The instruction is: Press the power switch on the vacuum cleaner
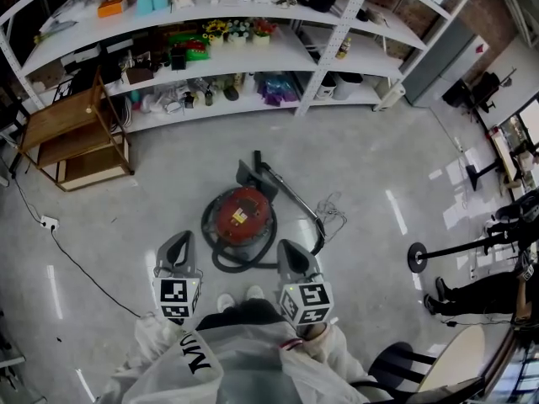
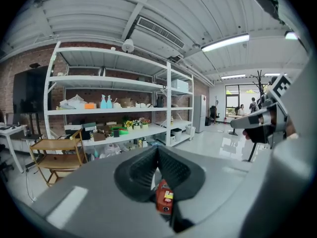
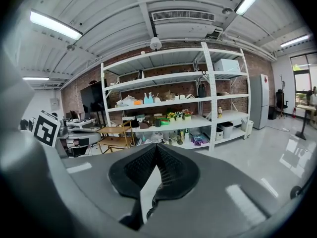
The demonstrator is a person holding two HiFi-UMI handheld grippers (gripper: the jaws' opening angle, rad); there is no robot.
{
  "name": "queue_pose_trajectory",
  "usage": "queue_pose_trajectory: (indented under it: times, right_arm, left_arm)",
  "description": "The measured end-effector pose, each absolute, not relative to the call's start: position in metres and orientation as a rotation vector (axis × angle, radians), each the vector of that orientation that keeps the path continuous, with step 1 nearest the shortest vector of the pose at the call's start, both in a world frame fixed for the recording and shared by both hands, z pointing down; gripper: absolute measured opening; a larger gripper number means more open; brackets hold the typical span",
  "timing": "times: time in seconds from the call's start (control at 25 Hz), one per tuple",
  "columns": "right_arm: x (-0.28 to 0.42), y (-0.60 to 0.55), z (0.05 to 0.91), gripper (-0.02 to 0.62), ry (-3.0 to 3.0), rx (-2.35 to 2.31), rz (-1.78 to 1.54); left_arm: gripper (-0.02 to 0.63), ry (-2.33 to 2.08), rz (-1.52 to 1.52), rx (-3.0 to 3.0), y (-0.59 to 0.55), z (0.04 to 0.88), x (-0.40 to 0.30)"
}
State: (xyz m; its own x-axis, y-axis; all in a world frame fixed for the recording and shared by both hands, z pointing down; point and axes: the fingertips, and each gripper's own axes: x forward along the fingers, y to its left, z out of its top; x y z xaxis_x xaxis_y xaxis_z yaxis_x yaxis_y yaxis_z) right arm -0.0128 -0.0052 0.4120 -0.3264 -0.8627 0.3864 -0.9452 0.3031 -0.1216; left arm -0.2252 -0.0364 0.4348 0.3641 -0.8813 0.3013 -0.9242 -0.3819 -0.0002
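At the far left a wooden rack (image 1: 72, 133) stands by the white shelves (image 1: 210, 53), well apart from the work. The left hand-held gripper (image 1: 180, 242) hangs in front of the person with its jaws drawn together at the tips and nothing between them. Its own view shows only the machine's red body far below, through the gap under the pads. The vacuum cleaner (image 1: 242, 213) sits on the floor (image 1: 362, 167) just ahead of the person, between the two grippers, with its dark hose (image 1: 244, 263) looped round it. The right hand-held gripper (image 1: 289, 249) is likewise closed and empty, above the hose. I judge this to be the approach, since nothing touches the machine yet. The switch is too small to pick out, so the next move calls for finding it on the red top, then lowering one closed tip onto it and pushing straight down.
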Motion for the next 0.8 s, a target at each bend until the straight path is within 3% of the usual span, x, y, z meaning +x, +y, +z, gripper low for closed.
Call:
queue_pose_trajectory:
  times: [0.8]
  right_arm:
    - [-0.006,-0.046,0.426,0.001,-2.388,1.564,0.528]
  left_arm:
    - [0.000,-1.694,0.462,2.399,-0.060,0.441,-0.216]
